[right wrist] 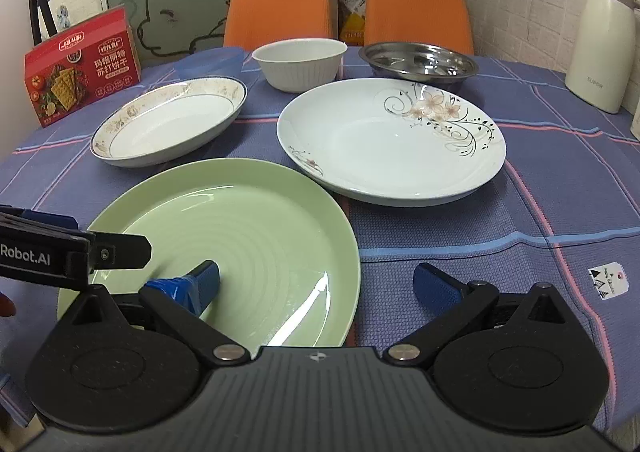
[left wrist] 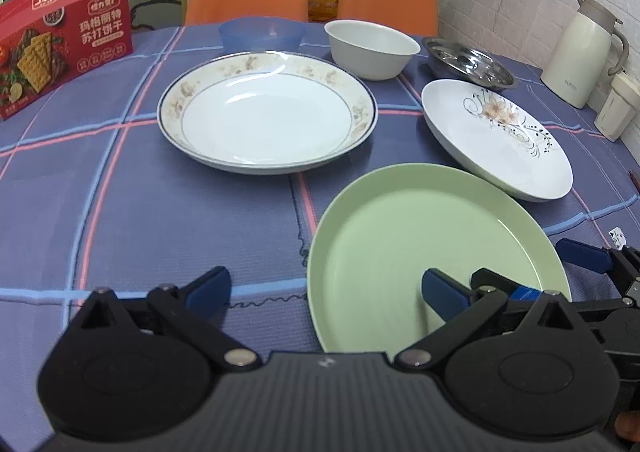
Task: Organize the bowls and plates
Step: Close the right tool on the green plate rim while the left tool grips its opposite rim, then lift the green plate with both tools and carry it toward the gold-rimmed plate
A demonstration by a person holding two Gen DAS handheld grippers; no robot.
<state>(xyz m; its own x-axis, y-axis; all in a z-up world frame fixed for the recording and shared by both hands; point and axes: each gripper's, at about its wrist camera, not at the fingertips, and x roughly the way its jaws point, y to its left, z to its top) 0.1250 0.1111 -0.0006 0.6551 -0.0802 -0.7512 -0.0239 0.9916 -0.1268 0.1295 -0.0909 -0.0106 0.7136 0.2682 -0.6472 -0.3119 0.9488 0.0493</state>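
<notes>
"Robot.AI" on left tool [right wrist: 24, 254]; "SUPOR" on jug [right wrist: 595, 85]

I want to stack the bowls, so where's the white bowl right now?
The white bowl sits at the table's far side, between the blue bowl and the steel dish, before the orange chairs.

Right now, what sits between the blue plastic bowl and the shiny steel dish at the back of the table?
A white ribbed bowl stands between the blue plastic bowl and the shiny steel dish, clearest in the right wrist view.

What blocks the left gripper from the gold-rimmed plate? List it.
Nothing visible. Bare tablecloth lies between the open left gripper and the gold-rimmed plate; the green plate sits off to its right, under one fingertip.
</notes>
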